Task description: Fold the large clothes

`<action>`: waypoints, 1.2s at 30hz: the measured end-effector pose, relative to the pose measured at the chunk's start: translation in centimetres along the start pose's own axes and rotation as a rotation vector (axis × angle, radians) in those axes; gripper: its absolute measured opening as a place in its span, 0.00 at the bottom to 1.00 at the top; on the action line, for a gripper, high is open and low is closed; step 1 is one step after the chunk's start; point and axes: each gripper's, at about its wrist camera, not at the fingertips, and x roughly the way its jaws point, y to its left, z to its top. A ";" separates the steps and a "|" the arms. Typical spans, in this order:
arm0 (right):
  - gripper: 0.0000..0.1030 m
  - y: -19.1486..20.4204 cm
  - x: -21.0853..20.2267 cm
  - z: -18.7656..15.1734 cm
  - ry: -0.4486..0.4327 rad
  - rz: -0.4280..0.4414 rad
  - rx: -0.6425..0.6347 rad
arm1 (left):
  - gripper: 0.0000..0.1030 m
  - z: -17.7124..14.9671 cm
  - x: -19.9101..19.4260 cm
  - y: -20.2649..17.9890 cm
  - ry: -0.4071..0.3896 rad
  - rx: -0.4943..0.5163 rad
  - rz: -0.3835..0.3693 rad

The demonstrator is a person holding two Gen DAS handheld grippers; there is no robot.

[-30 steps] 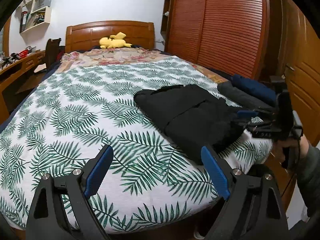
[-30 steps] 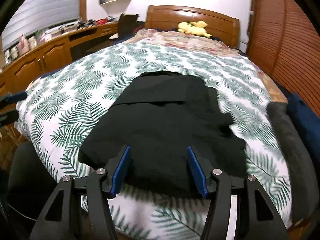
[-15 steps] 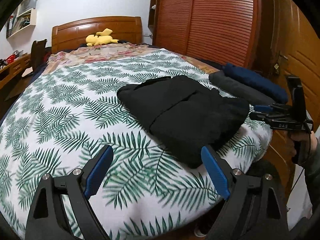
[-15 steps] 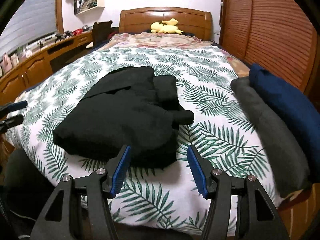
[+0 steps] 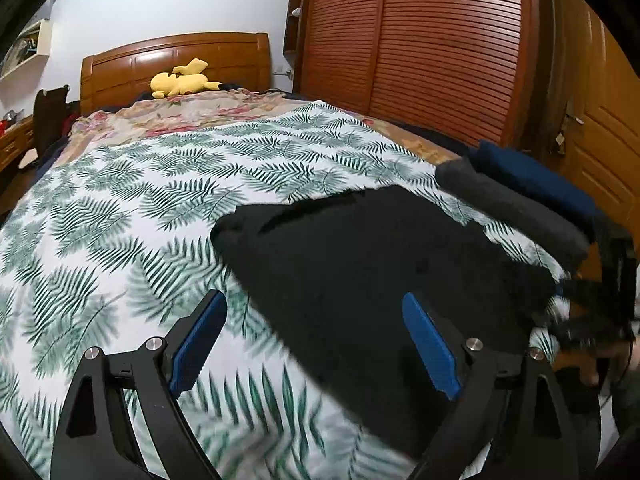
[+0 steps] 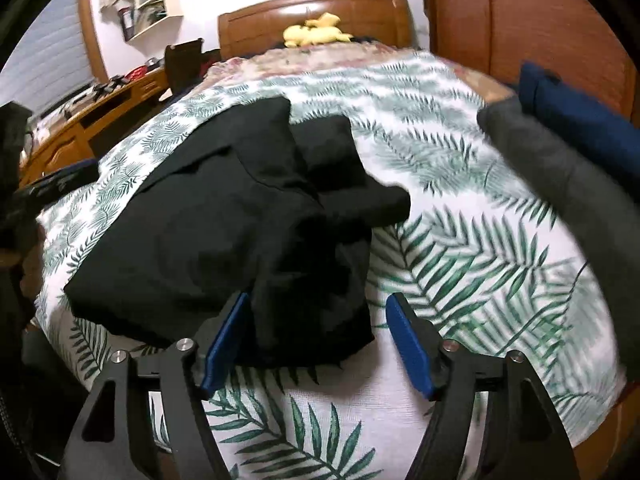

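A black garment [image 5: 380, 260] lies folded in a thick bundle on the leaf-print bedspread [image 5: 120, 208], near the foot of the bed. My left gripper [image 5: 314, 312] hangs open over its left edge, and its pads touch nothing. In the right wrist view the garment [image 6: 224, 224] has its near corner between the blue fingers [image 6: 408, 340] of my right gripper [image 6: 318, 304]. Those jaws are opening and the pads do not press the cloth. The right gripper [image 5: 596, 304] also shows blurred at the far right of the left wrist view.
A grey folded garment [image 6: 560, 168] and a navy one [image 6: 580, 108] lie along the bed's right edge. A yellow plush toy [image 5: 180, 82] sits by the wooden headboard [image 5: 172, 56]. A slatted wardrobe [image 5: 440, 48] stands on the right and a desk [image 6: 100, 108] on the left.
The left gripper swung right and closer, so the black garment now fills the space ahead of it. The right gripper tilted, sank toward the garment's near corner, and its jaws widened.
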 end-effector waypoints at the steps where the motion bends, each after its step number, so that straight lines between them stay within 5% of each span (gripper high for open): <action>1: 0.73 -0.2 0.3 0.0 0.010 0.009 0.019 | 0.87 0.5 0.8 0.3 0.001 -0.004 -0.007; 14: 0.73 0.2 1.5 0.5 0.023 0.015 0.013 | 0.87 2.5 9.1 5.8 0.092 -0.087 0.041; 27: 0.73 0.6 2.3 0.6 0.023 0.007 0.018 | 0.87 1.8 11.6 7.8 0.117 -0.159 0.011; 33: 0.73 0.7 2.7 1.0 0.034 0.010 0.032 | 0.78 1.6 12.0 7.7 0.118 -0.153 -0.018; 36: 0.57 0.7 2.9 1.3 0.047 0.063 0.055 | 0.69 1.4 12.1 7.8 0.117 -0.156 -0.046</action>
